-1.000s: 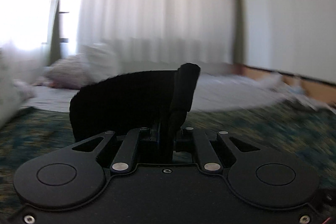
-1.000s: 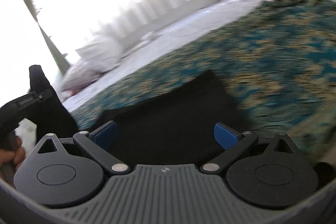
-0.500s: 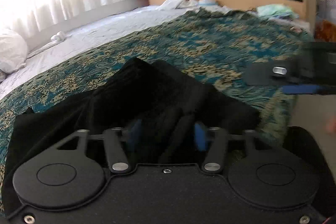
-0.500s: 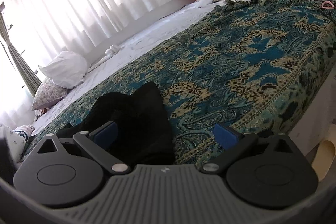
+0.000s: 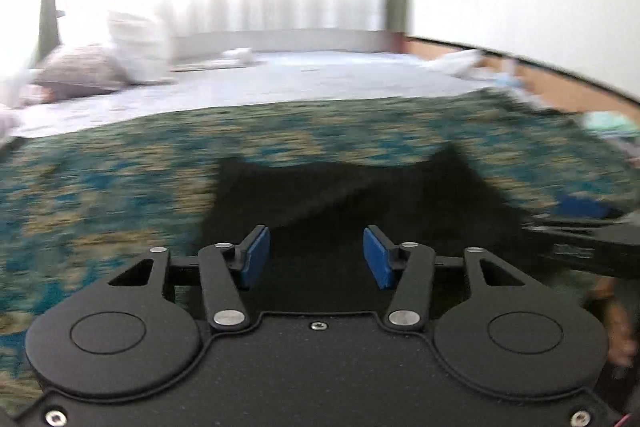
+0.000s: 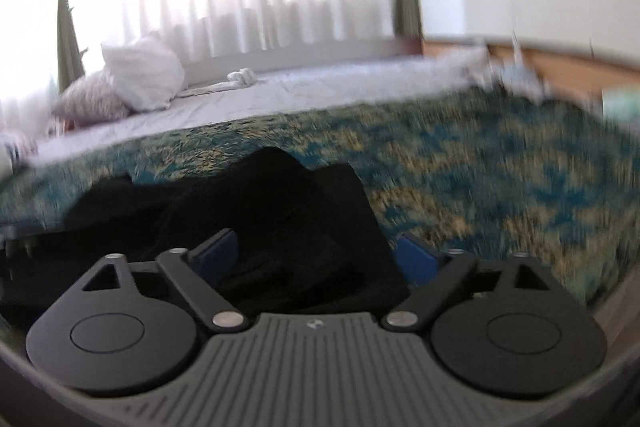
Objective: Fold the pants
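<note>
Left tool [image 5: 316,258] spread wide, gripping nothing; right tool [image 6: 316,259] also wide, nothing gripped; black pants [image 6: 272,219] lie rumpled on the patterned bed [image 6: 500,179] just ahead of both tools; frames motion-blurred; pillows [image 6: 140,75] far left.

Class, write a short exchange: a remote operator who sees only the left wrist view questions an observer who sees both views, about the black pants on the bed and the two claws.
Operator: My left claw is open over black pants that look fairly flat. Is the right claw gripping them?
Observer: No. The right wrist view shows it wide open, with dark fabric showing between its blue pads, unclamped.
Operator: Do the pants lie flat on that side?
Observer: No. From there they look bunched, rising in a mound against the patterned bedspread.
</note>
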